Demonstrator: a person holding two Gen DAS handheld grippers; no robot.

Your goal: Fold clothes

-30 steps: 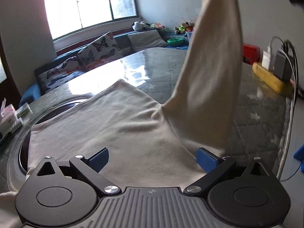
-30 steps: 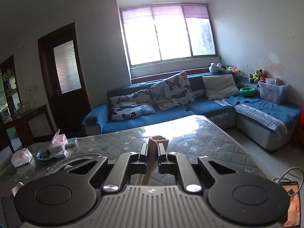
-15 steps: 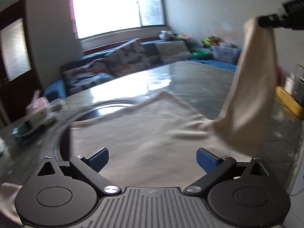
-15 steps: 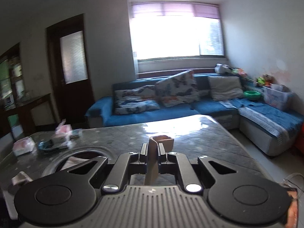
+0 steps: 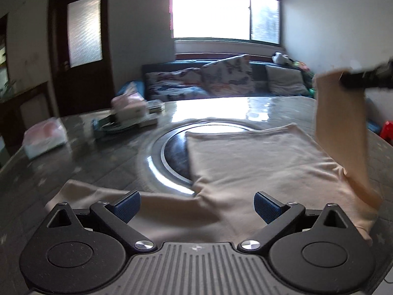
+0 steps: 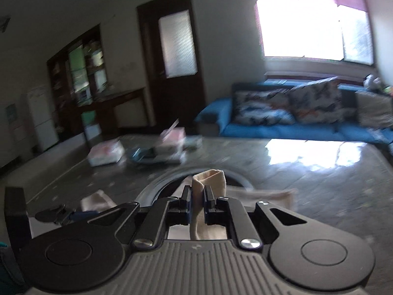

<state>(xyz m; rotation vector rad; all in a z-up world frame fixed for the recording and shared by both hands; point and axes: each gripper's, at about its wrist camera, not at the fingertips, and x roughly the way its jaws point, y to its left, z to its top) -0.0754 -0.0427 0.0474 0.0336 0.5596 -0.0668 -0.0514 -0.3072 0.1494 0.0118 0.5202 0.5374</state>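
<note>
A beige long-sleeved garment point(image 5: 258, 162) lies spread on the grey table point(image 5: 103, 162), partly over a round inset ring point(image 5: 157, 164). My left gripper point(image 5: 196, 206) hangs open above the garment's near edge, its blue pads point(image 5: 127, 205) wide apart with nothing pinched. The garment's left sleeve point(image 5: 98, 191) lies flat just ahead of it. At the right edge my right gripper point(image 5: 363, 81) holds the other sleeve point(image 5: 341, 127) up off the table. In the right wrist view that gripper point(image 6: 196, 194) is shut on the sleeve's cuff point(image 6: 208, 179), which sticks up between the jaws.
Tissue packs point(image 5: 45, 135) and small items on a tray point(image 5: 127, 120) crowd the table's far left. A blue sofa with patterned cushions point(image 6: 282, 123) stands beyond the table under the window. A dark door point(image 6: 174, 73) and shelves are at the left.
Both views have swung left. The right gripper has carried the raised sleeve lower and leftward over the garment. The left gripper has shifted toward the left sleeve, still open.
</note>
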